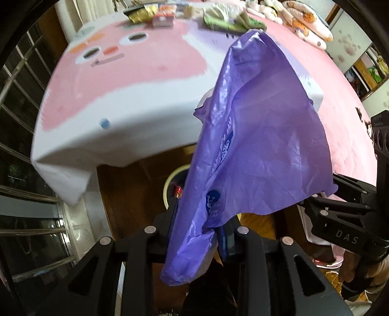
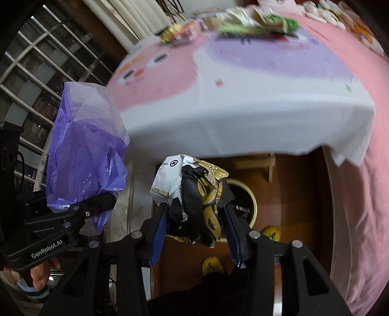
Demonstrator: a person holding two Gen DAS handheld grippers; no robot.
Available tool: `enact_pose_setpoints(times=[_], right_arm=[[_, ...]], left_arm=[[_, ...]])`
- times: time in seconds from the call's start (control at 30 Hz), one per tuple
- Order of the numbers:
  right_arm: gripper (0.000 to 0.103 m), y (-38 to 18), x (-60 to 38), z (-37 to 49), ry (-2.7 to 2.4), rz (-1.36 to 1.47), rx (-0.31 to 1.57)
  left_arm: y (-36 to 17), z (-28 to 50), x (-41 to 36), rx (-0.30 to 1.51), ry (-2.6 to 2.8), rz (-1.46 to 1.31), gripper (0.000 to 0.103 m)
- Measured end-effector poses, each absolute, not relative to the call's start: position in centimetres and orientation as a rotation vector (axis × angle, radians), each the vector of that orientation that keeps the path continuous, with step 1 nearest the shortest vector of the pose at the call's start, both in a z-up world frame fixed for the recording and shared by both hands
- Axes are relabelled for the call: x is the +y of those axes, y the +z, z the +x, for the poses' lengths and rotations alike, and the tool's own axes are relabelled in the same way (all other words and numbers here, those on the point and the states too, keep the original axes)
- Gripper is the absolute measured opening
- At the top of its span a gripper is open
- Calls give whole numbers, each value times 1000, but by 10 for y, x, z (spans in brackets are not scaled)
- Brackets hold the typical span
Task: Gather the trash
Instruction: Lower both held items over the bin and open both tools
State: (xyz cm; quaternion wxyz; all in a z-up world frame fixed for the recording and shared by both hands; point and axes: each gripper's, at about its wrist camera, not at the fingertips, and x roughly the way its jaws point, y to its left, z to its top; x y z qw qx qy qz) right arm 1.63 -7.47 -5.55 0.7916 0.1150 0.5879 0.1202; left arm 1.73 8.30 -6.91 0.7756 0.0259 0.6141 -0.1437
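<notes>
While it hangs crumpled between blue pads, the black, gold and white wrapper (image 2: pixel 192 201) sits above a cream-rimmed bin (image 2: pixel 252 201) on the wooden floor (image 2: pixel 291 194), just off the table's near edge. More wrappers (image 1: pixel 150 12) lie blurred along the far edge of the pink and white tablecloth (image 1: pixel 136 80). A barred window (image 1: pixel 22 121) fills the left. The right gripper (image 2: pixel 194 233) is clamped on the wrapper; the left gripper (image 1: pixel 201 233) pinches a purple plastic bag (image 1: pixel 262 136), seemingly by its rim.
</notes>
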Motion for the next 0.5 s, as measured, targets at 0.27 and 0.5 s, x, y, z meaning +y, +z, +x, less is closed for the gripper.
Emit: enact_pose_setpoints(times=[0.27,0.5], right_arm=[[44,-141,-89,12,197,295,1372],[45,-254,-92,26,176,297,1443]], left_arm=[[-152,20,64,1387,-293,53,26],[-261,35,52,1453,-248,22,27]])
